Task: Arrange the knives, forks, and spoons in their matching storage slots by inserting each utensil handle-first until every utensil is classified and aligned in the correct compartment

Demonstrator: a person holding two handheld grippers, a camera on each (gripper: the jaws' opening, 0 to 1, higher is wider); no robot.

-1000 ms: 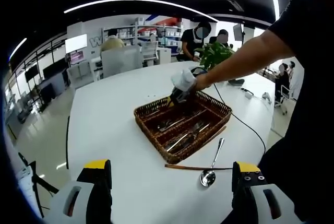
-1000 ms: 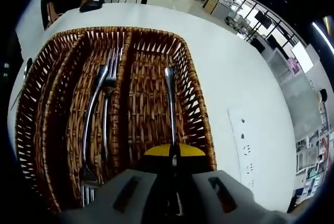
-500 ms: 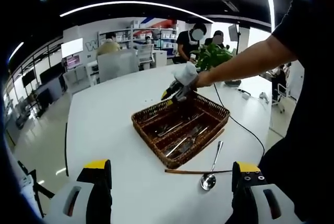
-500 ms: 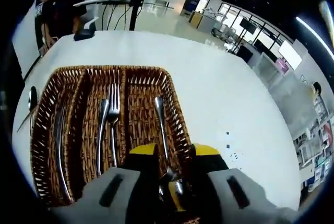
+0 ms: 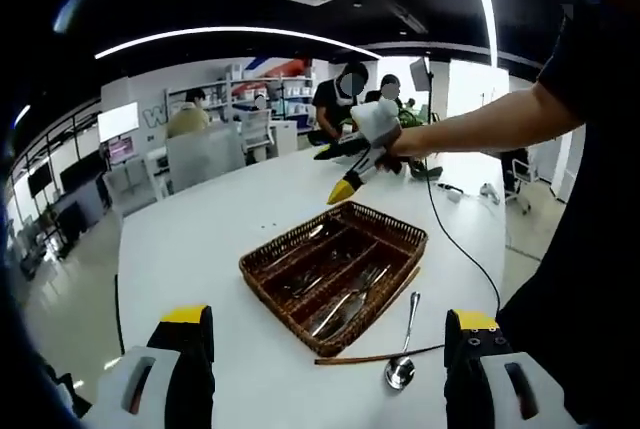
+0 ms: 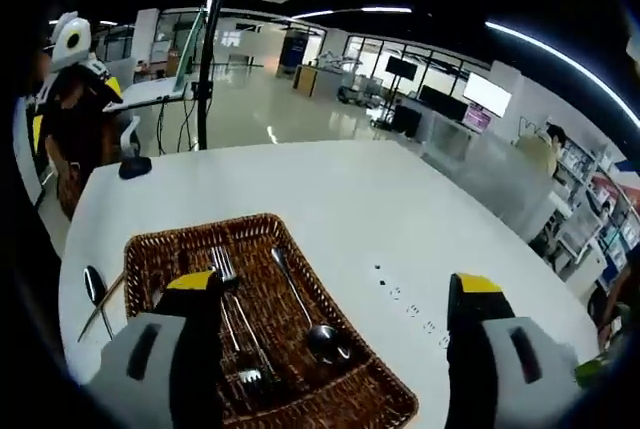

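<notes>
White round table [image 5: 200, 249] in open-plan office, glossy and smooth.

Left gripper view, left to right: left gripper [image 5: 325, 374] at bottom edge, jaws spread wide, nothing held. Woven wicker tray [image 5: 262, 275] at centre, three long slots, cutlery inside. Loose spoon [image 5: 405, 349] at lower right, bowl toward camera, crossing slim brown stick [image 5: 370, 357]. Right gripper [image 5: 345, 189] raised at upper centre, yellow tips apart, empty.

Right gripper view: loose spoon at left edge [image 6: 93, 287]; forks [image 6: 228, 289] in middle slot; placed spoon [image 6: 300, 304] in right-hand slot, polished steel.

Judged next: take loose spoon by slim neck, lift clear of stick, turn handle forward, lay parallel beside placed spoon. Smooth steel likely to slip; firm grip advised.
</notes>
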